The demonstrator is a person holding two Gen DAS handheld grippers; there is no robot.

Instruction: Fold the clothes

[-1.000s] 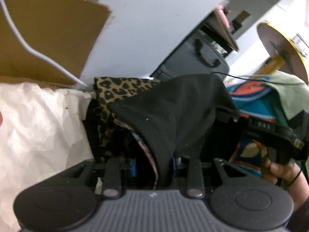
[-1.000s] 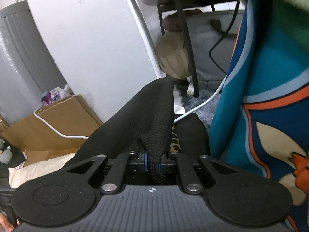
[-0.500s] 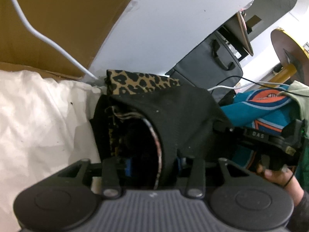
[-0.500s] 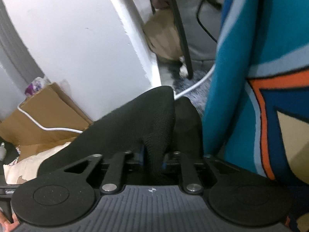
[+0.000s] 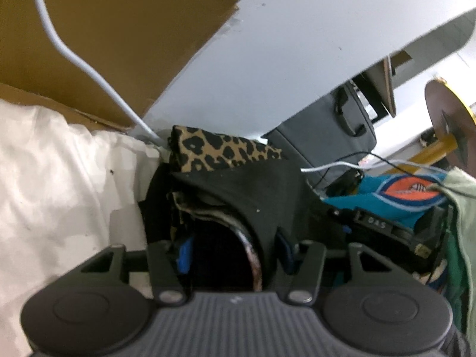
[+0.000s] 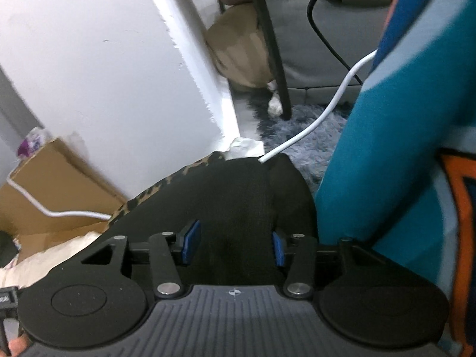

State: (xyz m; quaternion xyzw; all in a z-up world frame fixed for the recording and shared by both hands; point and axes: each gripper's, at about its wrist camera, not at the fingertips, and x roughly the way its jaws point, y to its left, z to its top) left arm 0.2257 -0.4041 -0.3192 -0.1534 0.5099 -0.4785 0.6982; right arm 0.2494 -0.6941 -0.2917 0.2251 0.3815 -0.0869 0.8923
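Note:
A black knit garment (image 5: 253,190) lies folded on top of a leopard-print garment (image 5: 220,151), forming a small stack. My left gripper (image 5: 232,250) is open, its blue pads (image 5: 183,253) apart, with the garment's edge lying loose between them. In the right wrist view the same black garment (image 6: 238,196) rests in front of my right gripper (image 6: 233,244). That gripper is open too, with cloth between its spread pads (image 6: 190,241), and a strip of leopard print (image 6: 142,199) shows at the left. The right gripper's body (image 5: 372,223) sits just right of the stack.
A teal, orange-patterned garment (image 6: 386,148) hangs close on the right, with a pale green one (image 5: 464,208) beside it. White bedding (image 5: 59,178) lies left. Cardboard (image 5: 104,44), a white cable (image 5: 74,59) and a white wall stand behind. A grey suitcase (image 5: 336,131) and shaggy rug (image 6: 306,136) lie beyond.
Both grippers lowered the black garment onto the leopard-print one, then opened. Their pads, pinched on the cloth before, now stand apart. The garment has flattened.

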